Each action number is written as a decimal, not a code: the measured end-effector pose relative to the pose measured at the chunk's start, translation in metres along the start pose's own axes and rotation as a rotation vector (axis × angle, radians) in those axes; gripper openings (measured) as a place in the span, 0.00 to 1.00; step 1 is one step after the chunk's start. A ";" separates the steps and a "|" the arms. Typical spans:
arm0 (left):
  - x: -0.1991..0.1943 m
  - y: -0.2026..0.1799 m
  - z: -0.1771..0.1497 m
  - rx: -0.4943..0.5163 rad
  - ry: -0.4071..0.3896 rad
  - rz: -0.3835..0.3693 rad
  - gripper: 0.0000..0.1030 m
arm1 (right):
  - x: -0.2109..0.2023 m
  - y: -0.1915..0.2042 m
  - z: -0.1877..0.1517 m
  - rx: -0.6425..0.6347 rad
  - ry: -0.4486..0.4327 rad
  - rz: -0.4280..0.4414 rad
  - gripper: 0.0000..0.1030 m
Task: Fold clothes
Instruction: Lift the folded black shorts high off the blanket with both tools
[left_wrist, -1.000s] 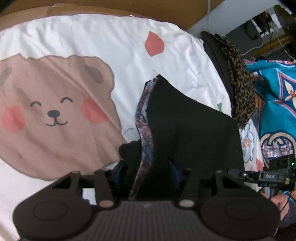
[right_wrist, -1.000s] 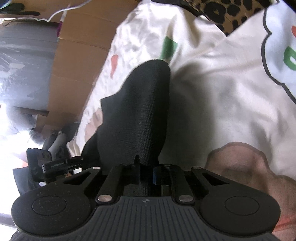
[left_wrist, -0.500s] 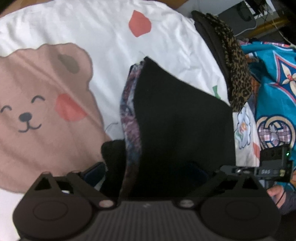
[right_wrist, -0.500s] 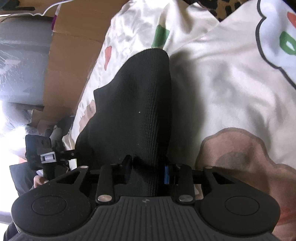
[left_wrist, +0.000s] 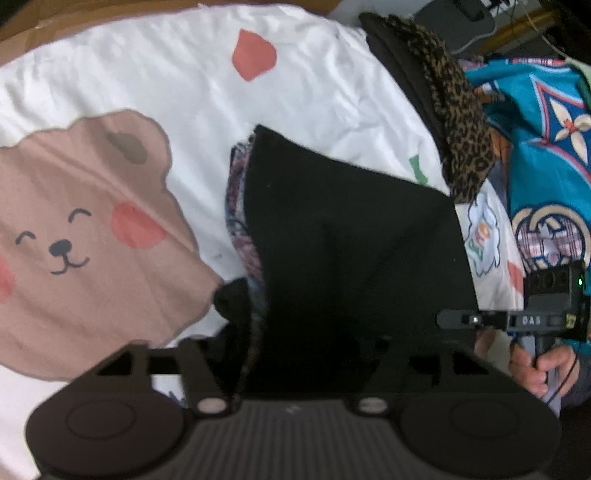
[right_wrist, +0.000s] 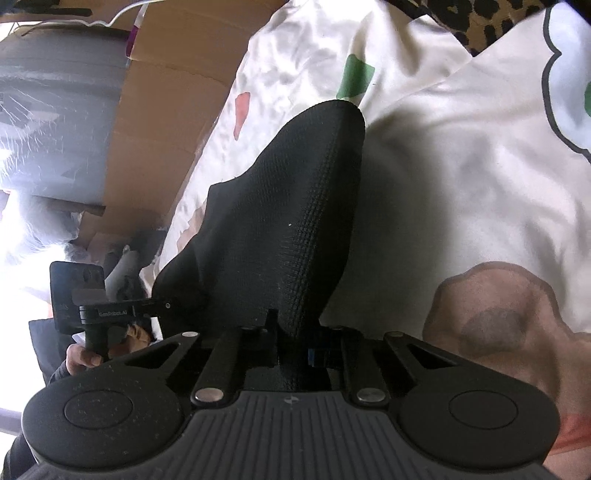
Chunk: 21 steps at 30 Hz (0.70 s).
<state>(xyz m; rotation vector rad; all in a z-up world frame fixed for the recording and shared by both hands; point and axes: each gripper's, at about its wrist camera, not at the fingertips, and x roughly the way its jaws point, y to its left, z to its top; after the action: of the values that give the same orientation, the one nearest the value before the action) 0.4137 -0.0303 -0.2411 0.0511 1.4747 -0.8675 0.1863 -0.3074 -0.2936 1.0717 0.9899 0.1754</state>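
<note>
A black knit garment (left_wrist: 351, 240) with a patterned lining (left_wrist: 240, 221) lies folded on the white bear-print sheet (left_wrist: 147, 74). My left gripper (left_wrist: 314, 343) straddles its near edge with the jaws wide and closing. The dark cloth hides its fingertips, and the pads do not seem to press. In the right wrist view, a raised fold of the same garment (right_wrist: 288, 221) runs into my right gripper (right_wrist: 291, 347). Its jaws are closing and pinch the narrow end of the cloth, with a blue pad showing against it. Each gripper shows in the other's view, held by a hand (left_wrist: 535, 369).
A leopard-print garment (left_wrist: 461, 129) lies on dark clothes at the sheet's far right edge. A teal patterned cloth (left_wrist: 546, 147) is beyond it. Brown cardboard (right_wrist: 155, 129) and a grey wrapped object (right_wrist: 55, 110) stand past the bed's far side.
The left jaws have spread wider than a second ago and no longer squeeze the bunched edge. The right jaws opened around the cloth, then narrowed onto it again.
</note>
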 end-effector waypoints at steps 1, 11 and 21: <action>0.004 0.001 -0.001 -0.002 0.009 0.001 0.78 | 0.001 -0.001 0.000 0.000 0.002 -0.010 0.16; 0.009 0.010 -0.006 -0.041 -0.028 -0.037 0.48 | 0.019 0.000 0.001 0.007 0.030 -0.031 0.26; -0.014 -0.012 -0.022 -0.037 -0.120 0.056 0.38 | 0.013 0.027 -0.005 -0.091 -0.001 -0.070 0.11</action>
<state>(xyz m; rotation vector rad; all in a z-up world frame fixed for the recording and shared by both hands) 0.3907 -0.0207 -0.2264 0.0125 1.3706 -0.7850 0.1991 -0.2829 -0.2802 0.9531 1.0079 0.1615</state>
